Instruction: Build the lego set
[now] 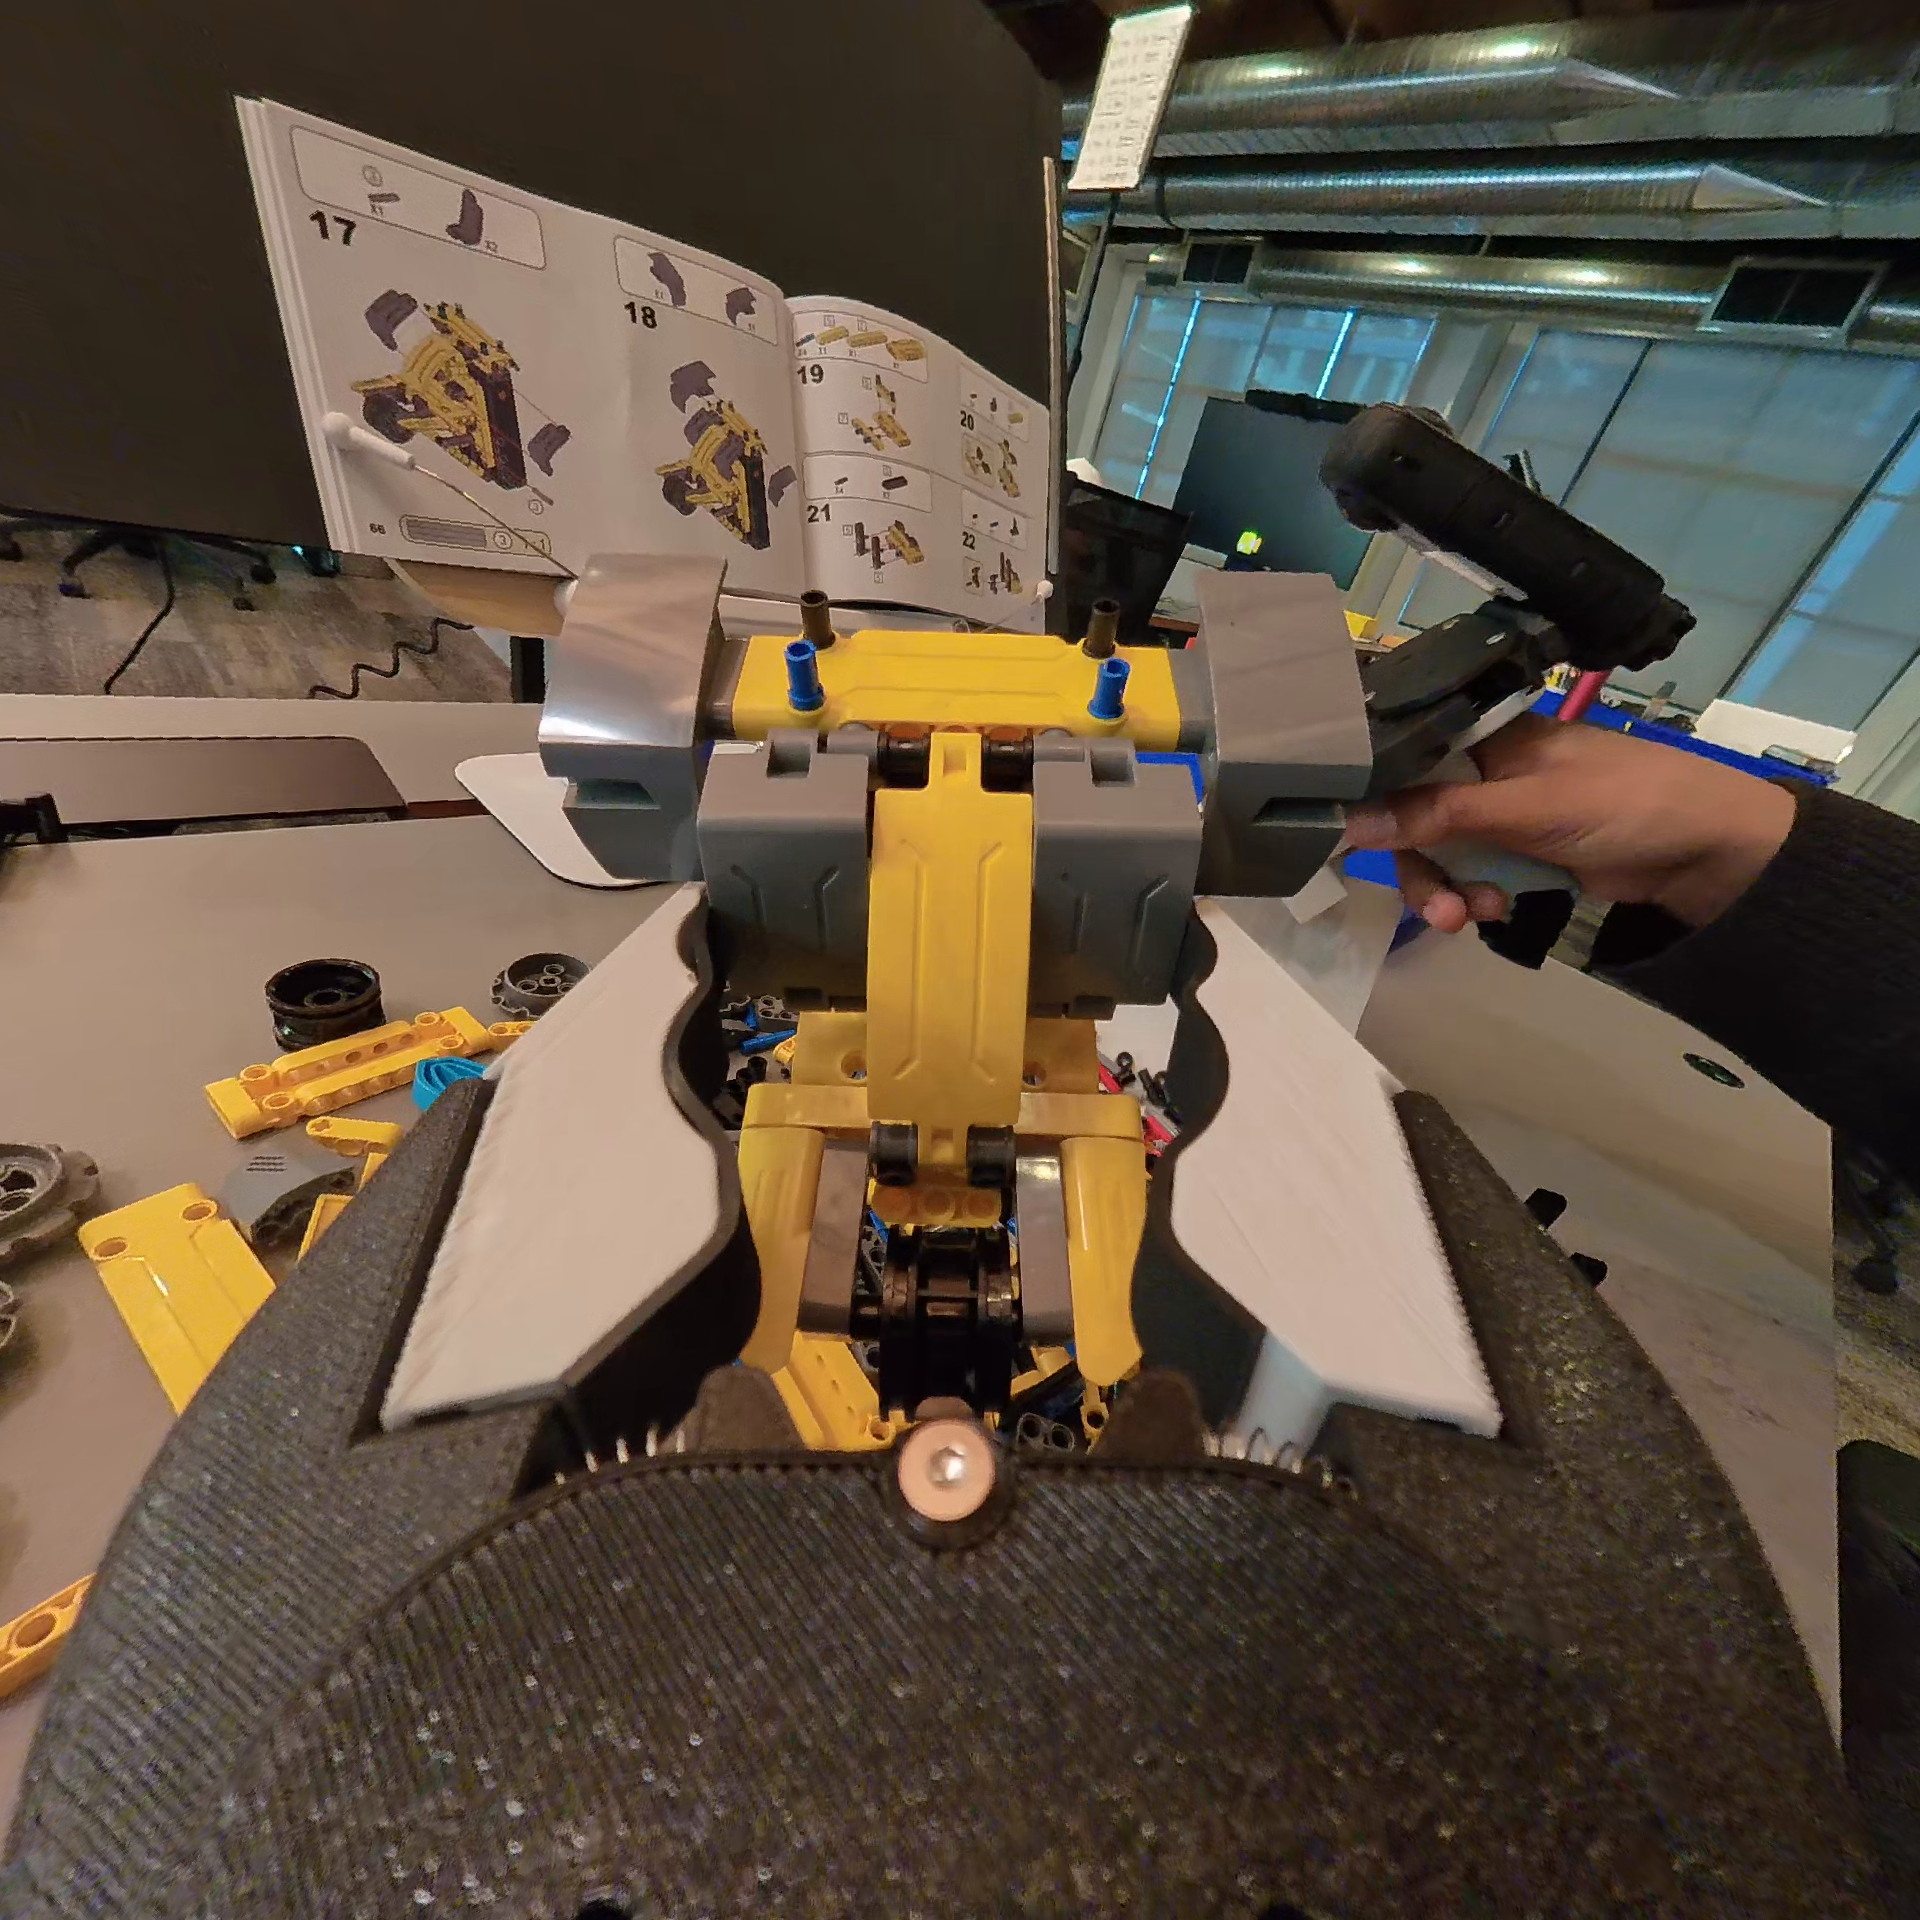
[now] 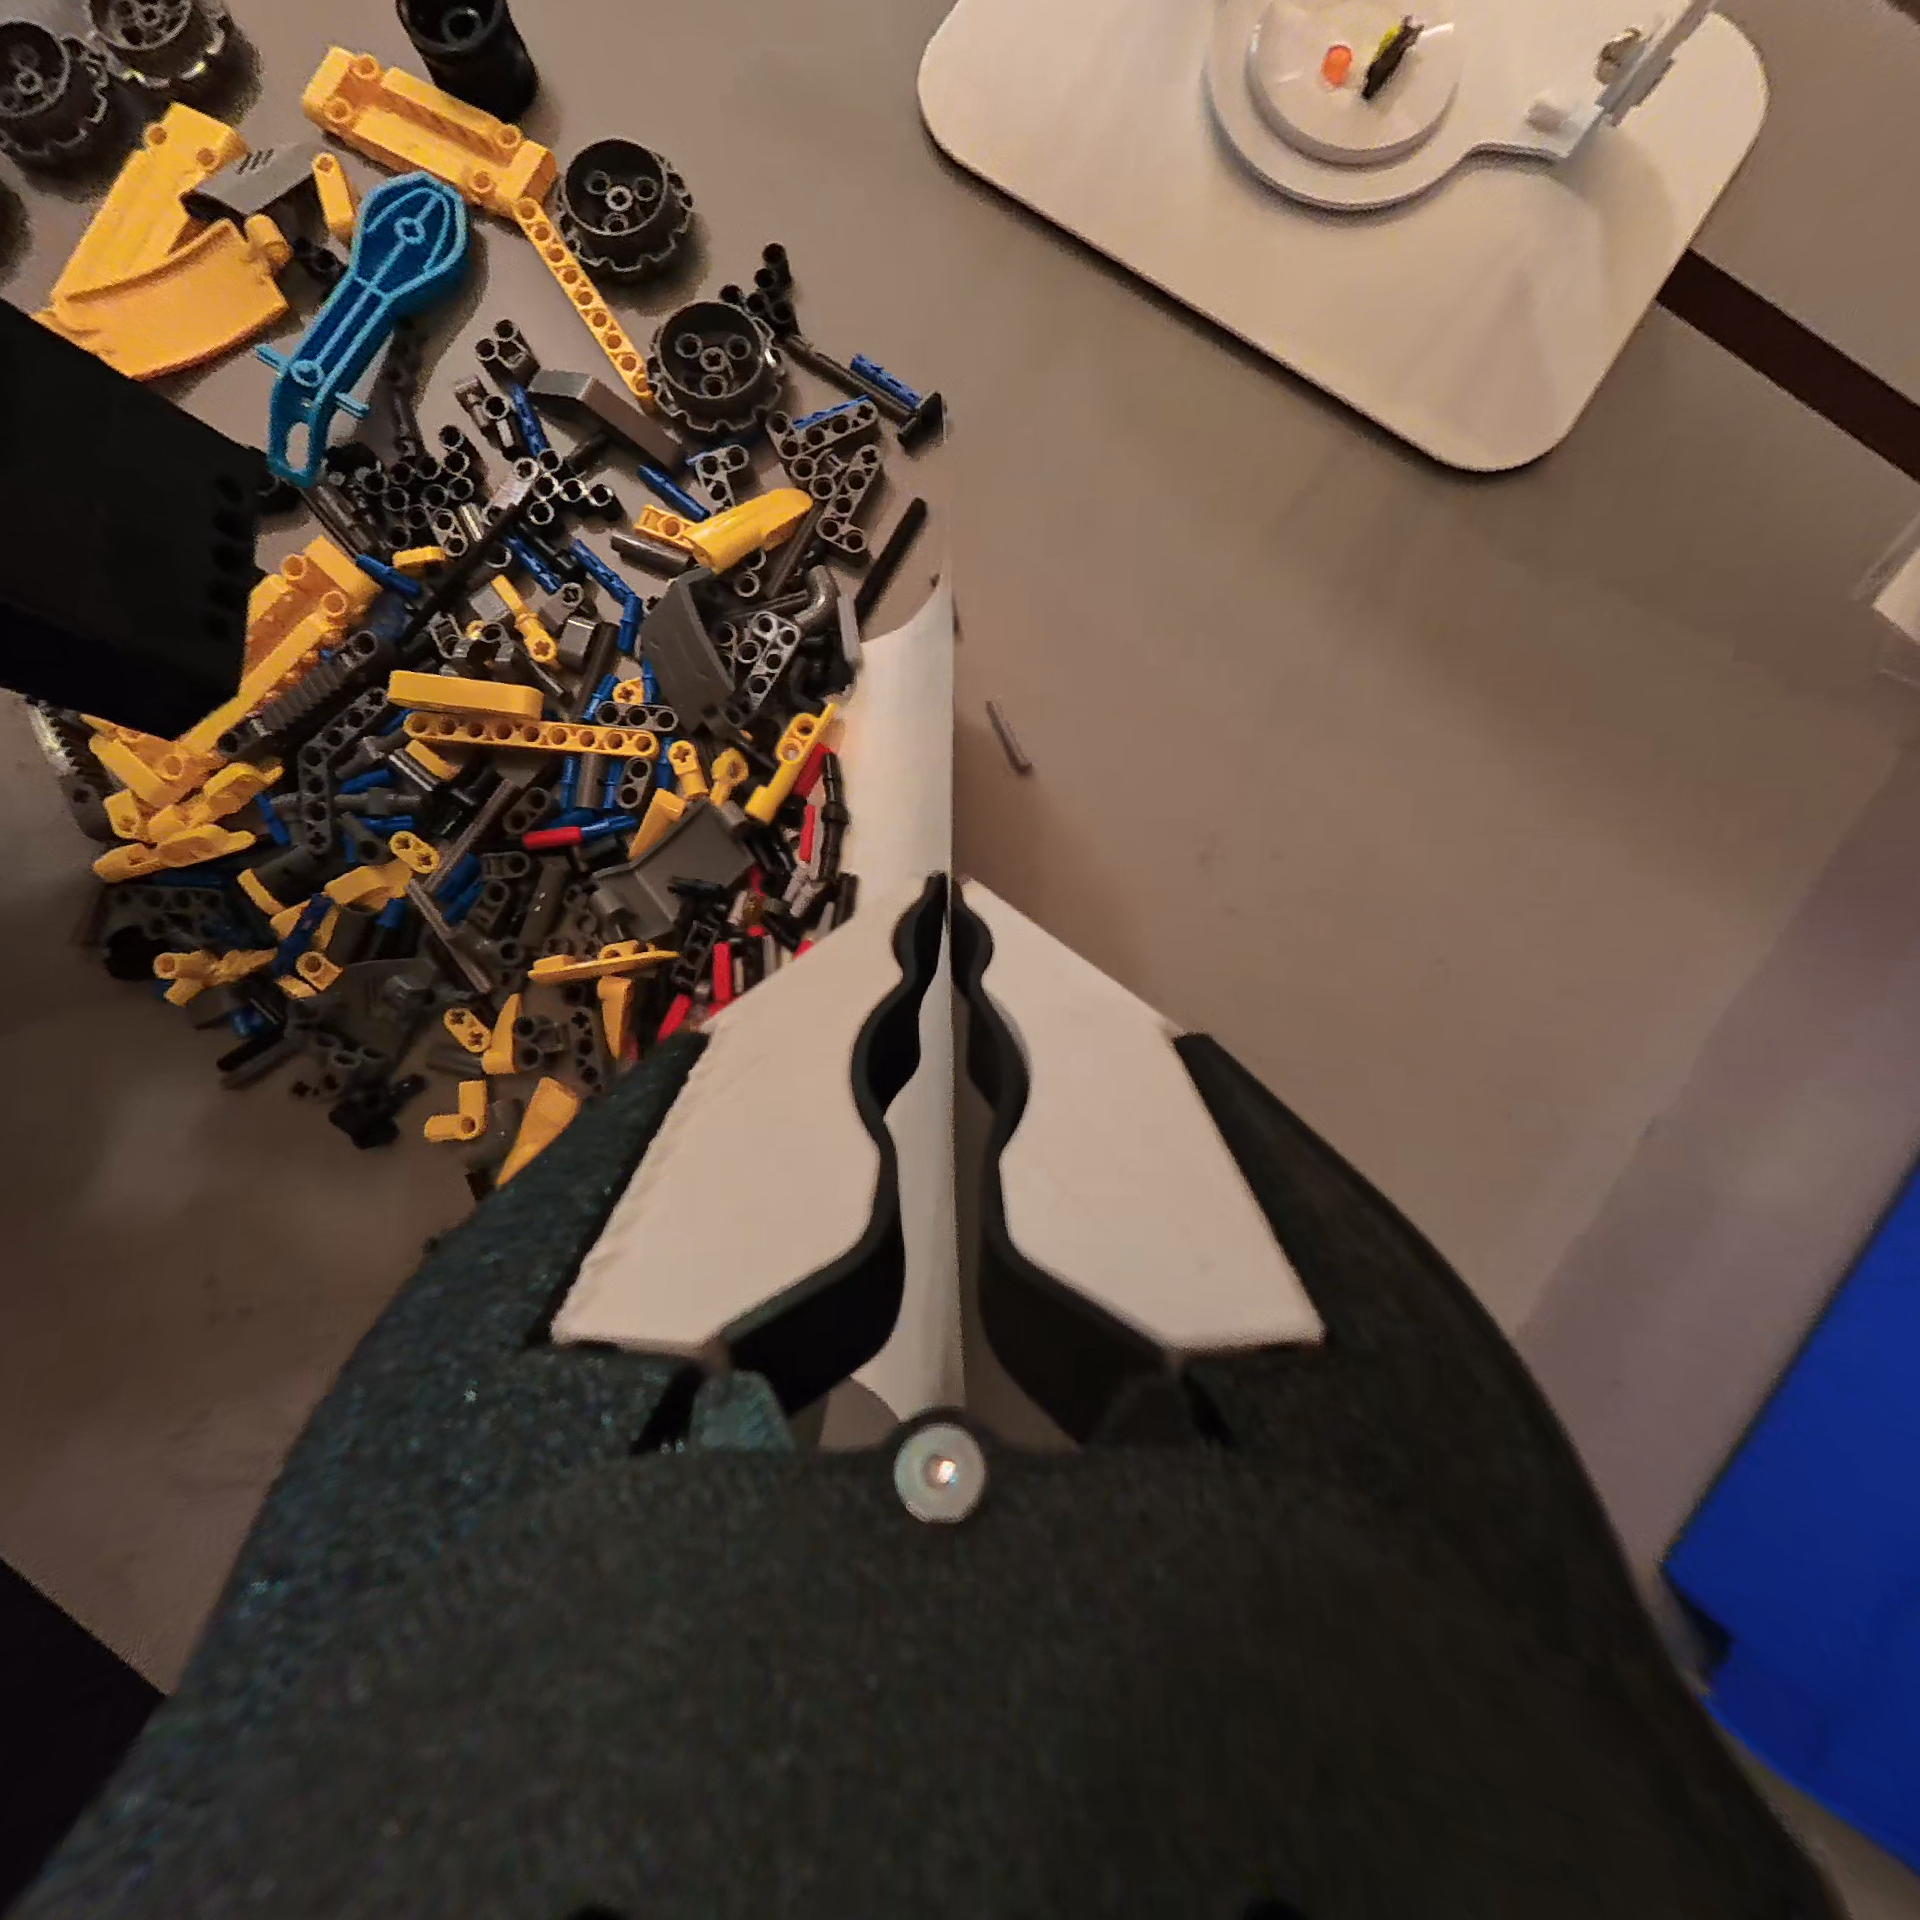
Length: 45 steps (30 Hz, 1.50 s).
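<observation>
My left gripper point(image 1: 945, 914) is shut on a yellow and grey brick-built model point(image 1: 951, 935) and holds it upright above the table, one finger on each side of its body. The model has grey blocks on both sides at the top, with blue and black pins sticking up. My right gripper point(image 2: 949, 888) is shut on a thin white sheet point(image 2: 914, 727), seen edge-on between the fingers. It hovers just right of a pile of loose parts point(image 2: 499, 727). In the left wrist view the right gripper point(image 1: 1455, 665) is held by a hand point(image 1: 1590, 821) beside the model's right side.
An open instruction booklet point(image 1: 623, 364) stands behind the model. Loose yellow panels point(image 1: 177, 1278) and wheel hubs point(image 1: 322, 997) lie at the left. A blue separator tool point(image 2: 353, 312) lies by the pile. A white stand base point(image 2: 1351, 260) sits at the far right, a blue object point(image 2: 1818, 1507) at the right edge.
</observation>
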{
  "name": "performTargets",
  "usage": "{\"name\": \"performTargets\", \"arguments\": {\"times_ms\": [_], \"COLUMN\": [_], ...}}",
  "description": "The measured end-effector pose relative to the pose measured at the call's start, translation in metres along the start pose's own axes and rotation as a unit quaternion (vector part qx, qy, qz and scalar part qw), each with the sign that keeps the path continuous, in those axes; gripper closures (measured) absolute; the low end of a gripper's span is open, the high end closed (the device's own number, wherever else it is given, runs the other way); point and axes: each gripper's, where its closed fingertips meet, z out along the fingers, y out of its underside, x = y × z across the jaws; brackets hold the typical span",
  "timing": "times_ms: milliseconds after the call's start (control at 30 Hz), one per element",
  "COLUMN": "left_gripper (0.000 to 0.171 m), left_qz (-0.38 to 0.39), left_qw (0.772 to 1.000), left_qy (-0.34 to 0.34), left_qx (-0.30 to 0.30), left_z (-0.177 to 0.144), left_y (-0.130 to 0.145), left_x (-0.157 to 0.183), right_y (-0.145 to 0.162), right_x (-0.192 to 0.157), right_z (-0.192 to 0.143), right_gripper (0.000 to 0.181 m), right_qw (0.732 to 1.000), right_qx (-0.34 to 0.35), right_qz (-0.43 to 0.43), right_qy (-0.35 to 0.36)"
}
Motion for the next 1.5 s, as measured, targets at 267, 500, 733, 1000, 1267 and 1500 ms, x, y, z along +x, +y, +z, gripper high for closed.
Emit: {"name": "performTargets", "arguments": {"times_ms": [267, 500, 733, 1000, 1267, 1500], "left_gripper": [0.090, 0.091, 0.091, 0.091, 0.091, 0.091], "left_qz": [0.001, 0.000, 0.000, 0.004, 0.008, -0.001], "left_qw": [1.000, 1.000, 1.000, 1.000, 1.000, 0.999], "left_qy": [-0.001, -0.001, -0.001, -0.014, -0.029, -0.037], "left_qx": [-0.001, 0.000, 0.001, 0.003, 0.008, 0.019], "left_z": [0.000, 0.000, 0.000, -0.002, -0.004, -0.007], "left_y": [0.000, 0.000, 0.000, -0.001, -0.003, -0.006], "left_x": [0.000, 0.000, -0.001, -0.004, -0.009, -0.013], "right_y": [0.007, -0.003, -0.034, -0.048, -0.051, -0.036], "right_x": [0.014, 0.032, 0.053, 0.033, -0.009, -0.024], "right_z": [-0.008, -0.021, -0.017, 0.028, 0.033, 0.025], "right_gripper": [0.181, 0.181, 0.181, 0.181, 0.181, 0.181], "right_qw": [1.000, 0.999, 0.993, 0.981, 0.980, 0.981], "right_qx": [-0.002, 0.019, 0.050, -0.010, -0.052, -0.069], "right_qz": [0.010, 0.009, -0.036, -0.157, -0.186, -0.179], "right_qy": [0.015, 0.049, 0.097, 0.113, 0.050, 0.005]}}
